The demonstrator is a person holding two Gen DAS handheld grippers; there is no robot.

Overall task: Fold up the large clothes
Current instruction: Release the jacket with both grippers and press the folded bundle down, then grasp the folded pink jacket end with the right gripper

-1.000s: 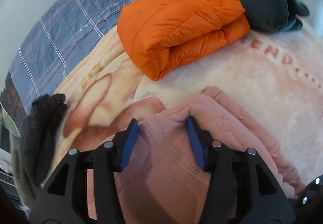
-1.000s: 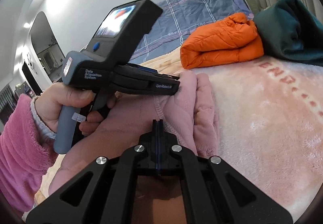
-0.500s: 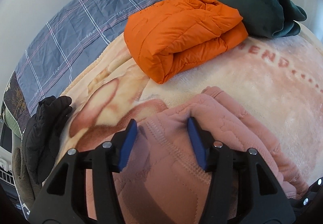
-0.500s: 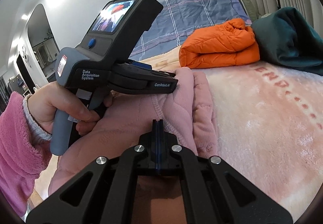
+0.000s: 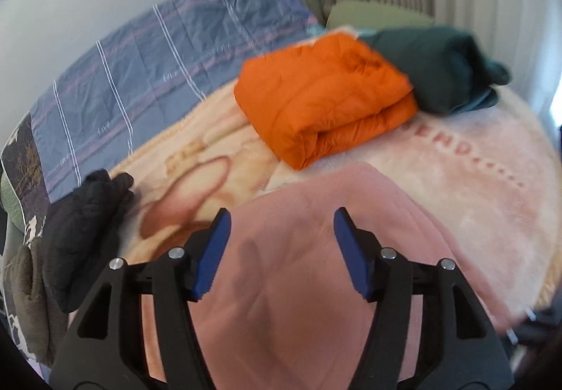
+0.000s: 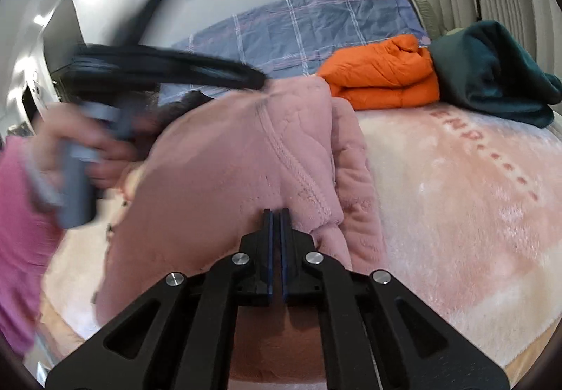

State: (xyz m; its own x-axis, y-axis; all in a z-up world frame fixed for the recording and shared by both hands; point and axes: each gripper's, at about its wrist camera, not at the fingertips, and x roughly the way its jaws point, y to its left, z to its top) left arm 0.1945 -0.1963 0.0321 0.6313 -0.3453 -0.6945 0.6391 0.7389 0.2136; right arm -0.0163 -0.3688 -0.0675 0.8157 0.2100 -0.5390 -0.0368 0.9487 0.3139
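We are working over the pink fleece garment (image 5: 316, 249), which is lying folded on the pale plush blanket (image 5: 474, 186) covering the bed. Our left claw (image 5: 281, 249) is hanging just above the garment, its blue pads (image 5: 217, 249) standing apart after just opening, with nothing pressed between them; the pink cloth is showing below the gap. Our right claw (image 6: 276, 242) is sitting at the near edge of the garment (image 6: 246, 161) with its pads together; we cannot tell whether any cloth is caught between them. In the right wrist view our left hand (image 6: 87, 151), in a pink sleeve, is blurred beside the garment. Beyond the garment, a folded orange jacket (image 5: 323, 102) is resting on the blanket, touching a dark green bundle (image 5: 439, 73). Left of the garment, a black glove (image 5: 87, 214) is lying at the blanket's edge, near the blue checked quilt (image 5: 140, 73).
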